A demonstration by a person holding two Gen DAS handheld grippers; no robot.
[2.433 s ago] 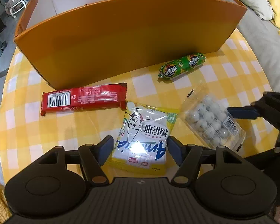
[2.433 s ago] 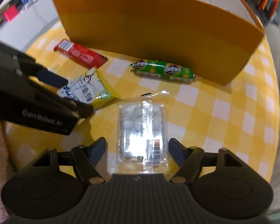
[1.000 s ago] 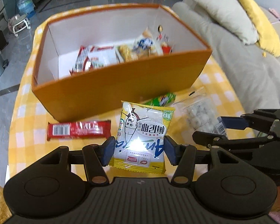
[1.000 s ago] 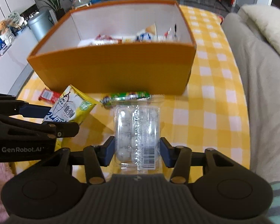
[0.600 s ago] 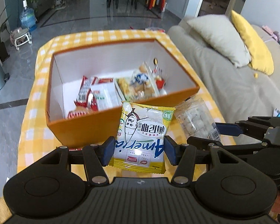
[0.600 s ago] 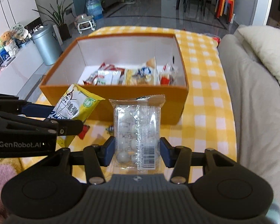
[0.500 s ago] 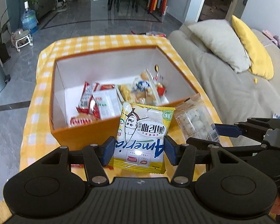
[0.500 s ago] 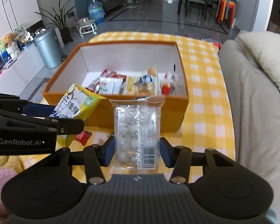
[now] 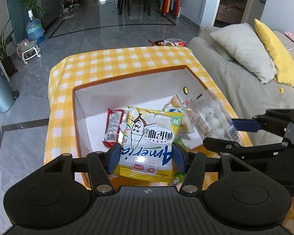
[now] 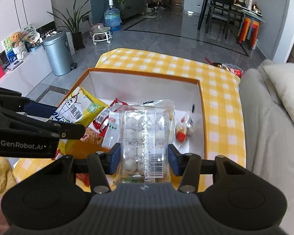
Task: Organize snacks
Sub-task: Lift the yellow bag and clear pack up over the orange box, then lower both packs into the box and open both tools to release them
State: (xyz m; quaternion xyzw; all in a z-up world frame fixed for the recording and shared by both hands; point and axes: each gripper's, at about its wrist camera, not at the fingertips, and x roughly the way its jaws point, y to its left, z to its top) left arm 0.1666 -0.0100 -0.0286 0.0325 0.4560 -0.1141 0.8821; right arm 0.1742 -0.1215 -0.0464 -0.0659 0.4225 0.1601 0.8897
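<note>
Left gripper (image 9: 146, 157) clamped on yellow snack bag (image 9: 150, 143), right gripper (image 10: 144, 161) clamped on clear pack of white balls (image 10: 146, 137), both held over orange box (image 10: 202, 117), pack at the bag's 3 o'clock, checked tablecloth (image 9: 115, 62) beneath.

The box (image 9: 76, 117) stands on the worktop (image 9: 127, 58), filling most of its near half and leaving the far edge bare. Several snack packets (image 10: 183, 129) lie inside on the box floor, gathered toward its near wall. Above the box's near left part hangs the chip bag (image 9: 151, 137); to its right, over the near right part, hangs the tray of balls (image 10: 145, 143). A sofa (image 9: 245, 82) runs along the worktop's right edge.
</note>
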